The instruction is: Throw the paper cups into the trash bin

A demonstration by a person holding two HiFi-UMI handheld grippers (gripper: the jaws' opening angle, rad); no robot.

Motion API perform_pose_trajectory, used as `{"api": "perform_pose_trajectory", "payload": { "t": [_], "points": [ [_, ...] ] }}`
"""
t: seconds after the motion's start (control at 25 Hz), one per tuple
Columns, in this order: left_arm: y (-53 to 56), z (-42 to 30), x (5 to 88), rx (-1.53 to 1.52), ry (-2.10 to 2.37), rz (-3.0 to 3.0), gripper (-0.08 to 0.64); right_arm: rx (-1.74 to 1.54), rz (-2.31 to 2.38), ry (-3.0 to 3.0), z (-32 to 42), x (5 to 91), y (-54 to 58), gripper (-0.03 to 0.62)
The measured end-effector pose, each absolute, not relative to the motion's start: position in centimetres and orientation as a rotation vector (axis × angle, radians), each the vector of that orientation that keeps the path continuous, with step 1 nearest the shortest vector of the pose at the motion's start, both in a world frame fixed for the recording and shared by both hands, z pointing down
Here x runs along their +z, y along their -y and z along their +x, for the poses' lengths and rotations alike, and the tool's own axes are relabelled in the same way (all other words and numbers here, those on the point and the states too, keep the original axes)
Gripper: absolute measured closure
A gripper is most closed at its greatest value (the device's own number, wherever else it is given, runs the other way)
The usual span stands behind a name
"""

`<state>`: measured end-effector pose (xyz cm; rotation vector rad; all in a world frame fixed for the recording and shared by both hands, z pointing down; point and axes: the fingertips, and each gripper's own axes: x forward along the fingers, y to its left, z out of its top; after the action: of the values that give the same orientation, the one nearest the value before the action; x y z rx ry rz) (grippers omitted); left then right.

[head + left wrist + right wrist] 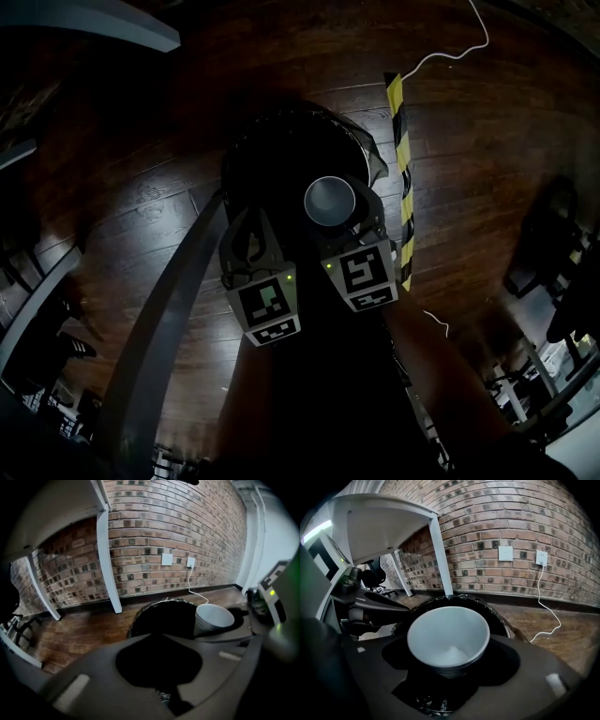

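A white paper cup (330, 200) (449, 639) stands upright between the jaws of my right gripper (332, 214) (450, 660), which is shut on its sides below the rim. The cup hangs over the mouth of the black-lined trash bin (272, 150) (502, 617). In the left gripper view the same cup (213, 618) shows at the right, above the bin (161, 607). My left gripper (253, 220) (157, 637) hangs beside the right one over the bin's near edge. Its tips meet and it holds nothing.
A white table leg (110, 559) (440, 557) stands just behind the bin, before a brick wall. Yellow-black tape (401, 159) runs on the wood floor at the right. A white cable (455, 49) (548, 609) trails from a wall socket. Dark chairs (553, 244) stand at the right.
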<state>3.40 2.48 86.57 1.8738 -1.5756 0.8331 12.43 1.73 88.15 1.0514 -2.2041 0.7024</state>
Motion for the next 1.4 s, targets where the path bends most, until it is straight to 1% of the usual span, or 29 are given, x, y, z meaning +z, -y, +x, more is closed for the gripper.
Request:
{"api": "perform_pose_trajectory", "payload": {
  "t": [0.08,0.2,0.44,0.64,0.92,1.04,1.2,1.4],
  "points": [
    [-2.5,3.3,86.3,0.829,1.581,1.875,0.555,0.724,1.051,2.201,12.5,88.2,-1.7,0.202],
    [-2.3,3.2,85.6,0.824,1.58,1.887,0.555,0.719,1.05,2.2,12.4,87.6,-1.5,0.198],
    [-1.6,2.9,83.6,0.811,1.592,1.898,0.555,0.689,1.045,2.216,12.0,85.2,-0.8,0.198],
    [-0.4,3.5,80.6,0.773,1.592,1.945,0.555,0.654,1.101,2.263,11.6,81.2,1.1,0.207],
    [0.5,5.6,73.6,0.679,1.614,2.0,0.555,0.596,1.167,2.321,11.9,73.5,2.8,0.267],
    [1.3,6.1,70.0,0.639,1.638,2.024,0.555,0.564,1.205,2.337,12.4,70.2,4.0,0.319],
    [2.2,6.6,64.9,0.59,1.662,2.07,0.555,0.562,1.259,2.362,13.2,65.3,4.8,0.342],
    [3.8,6.6,59.6,0.522,1.705,2.11,0.555,0.467,1.331,2.393,14.0,60.0,5.8,0.413]
  ]
}}
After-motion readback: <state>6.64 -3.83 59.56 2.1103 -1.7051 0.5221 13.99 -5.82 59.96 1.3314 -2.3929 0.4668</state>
